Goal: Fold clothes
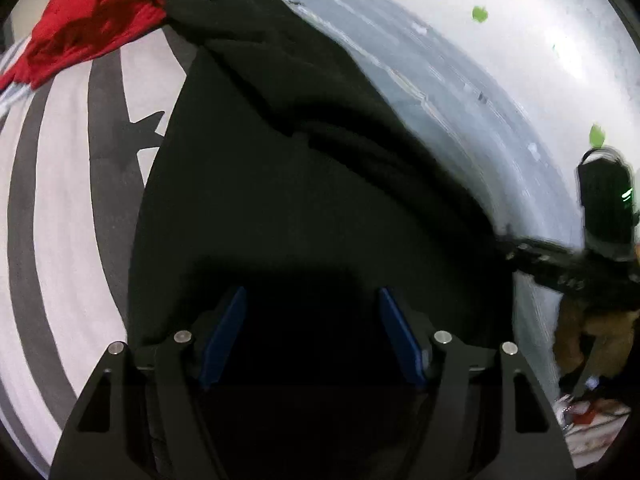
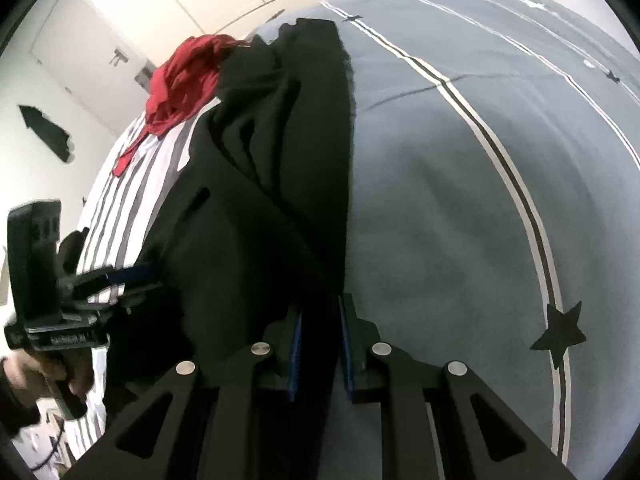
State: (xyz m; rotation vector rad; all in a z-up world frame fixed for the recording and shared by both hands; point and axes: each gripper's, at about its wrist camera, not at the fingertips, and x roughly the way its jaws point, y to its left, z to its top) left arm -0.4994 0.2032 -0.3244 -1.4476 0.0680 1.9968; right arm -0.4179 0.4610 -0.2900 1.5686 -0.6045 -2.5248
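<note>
Black garment (image 2: 260, 184): spread lengthwise on the bedcover (image 2: 460, 200) — red cloth (image 2: 184, 80) at far end
Left gripper (image 1: 312, 336): jaws apart, holding nothing
Right gripper (image 2: 320, 344): clenched on the garment's near edge

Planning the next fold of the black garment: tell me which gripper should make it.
Left, probably. The left gripper hangs open over the black garment, free to take a fresh edge. The right gripper stands nearly closed around the garment's near edge, likely anchoring it on the bed cover.

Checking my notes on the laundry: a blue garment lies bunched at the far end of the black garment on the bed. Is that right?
Not quite: the bunched garment is red, not blue. The right wrist view shows it at the far end of the black garment on the bed.
</note>
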